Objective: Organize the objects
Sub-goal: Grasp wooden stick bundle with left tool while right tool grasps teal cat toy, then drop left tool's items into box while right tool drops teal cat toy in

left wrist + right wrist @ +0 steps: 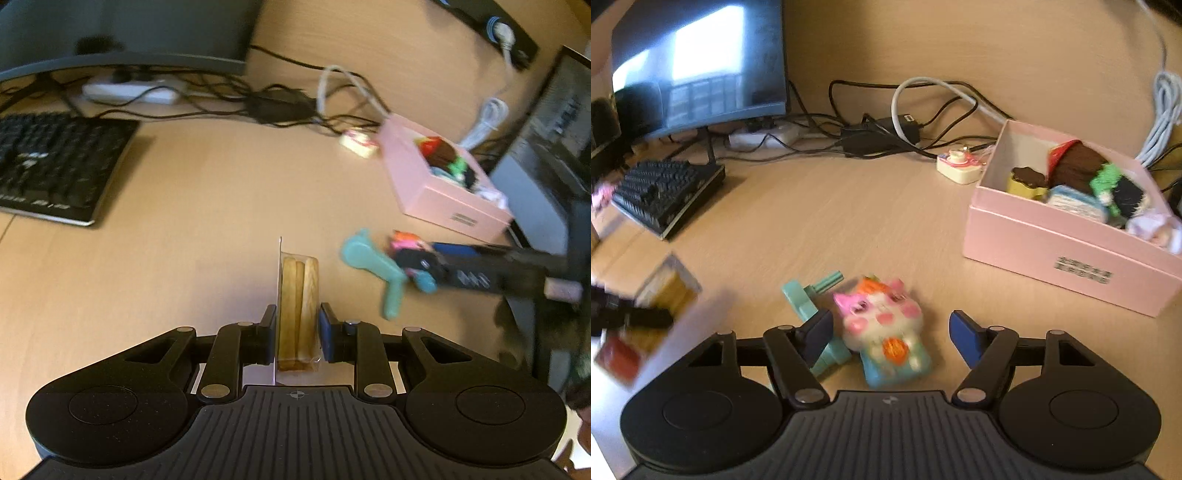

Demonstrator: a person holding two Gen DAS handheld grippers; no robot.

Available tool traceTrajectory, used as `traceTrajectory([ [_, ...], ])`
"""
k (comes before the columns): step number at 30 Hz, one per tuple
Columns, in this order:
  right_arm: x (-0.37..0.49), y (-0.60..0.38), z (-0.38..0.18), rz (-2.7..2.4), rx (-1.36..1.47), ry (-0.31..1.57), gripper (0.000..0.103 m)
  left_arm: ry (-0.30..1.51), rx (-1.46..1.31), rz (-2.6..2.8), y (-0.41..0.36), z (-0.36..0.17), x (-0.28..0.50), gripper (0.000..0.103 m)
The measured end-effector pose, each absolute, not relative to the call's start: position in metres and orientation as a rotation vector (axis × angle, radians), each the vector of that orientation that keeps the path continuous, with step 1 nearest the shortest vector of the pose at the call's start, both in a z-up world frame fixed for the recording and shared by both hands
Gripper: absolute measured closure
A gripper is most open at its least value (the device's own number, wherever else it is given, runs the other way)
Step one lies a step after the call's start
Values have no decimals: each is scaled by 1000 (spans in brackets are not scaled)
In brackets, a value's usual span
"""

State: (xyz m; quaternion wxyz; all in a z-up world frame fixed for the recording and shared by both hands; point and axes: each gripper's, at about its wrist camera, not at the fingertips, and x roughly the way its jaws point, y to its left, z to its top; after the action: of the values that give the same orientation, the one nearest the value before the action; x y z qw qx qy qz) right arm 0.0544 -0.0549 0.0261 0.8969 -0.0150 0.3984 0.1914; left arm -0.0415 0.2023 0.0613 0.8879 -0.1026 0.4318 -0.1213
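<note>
Left gripper (298, 328): pinches a clear blister pack of wooden sticks (298, 310) edge-on, raised above the wooden surface (184, 229). Right gripper (890, 334): spread, jaws either side of a cat-shaped toy (886, 328) lying on the surface; the right pad is apart from it, contact of the left pad cannot be told. A teal plastic piece (803, 299) lies just beside the toy. The pink box (1060, 254), holding assorted small items, stands well apart at right

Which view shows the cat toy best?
The right wrist view: the cat toy lies face-up between the right claw's open fingers. The left wrist view shows only a blurred sliver of it behind that claw.
</note>
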Motion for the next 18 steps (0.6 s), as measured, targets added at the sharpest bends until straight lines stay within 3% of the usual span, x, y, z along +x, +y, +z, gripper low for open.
traceTrajectory([
  [1,57,-56,29,398,-13,846,56,896,-210,-269,199,64,-42,77],
  [18,3,-169,69,219,12,786,57,842,-222,-471,113,101,17,77],
])
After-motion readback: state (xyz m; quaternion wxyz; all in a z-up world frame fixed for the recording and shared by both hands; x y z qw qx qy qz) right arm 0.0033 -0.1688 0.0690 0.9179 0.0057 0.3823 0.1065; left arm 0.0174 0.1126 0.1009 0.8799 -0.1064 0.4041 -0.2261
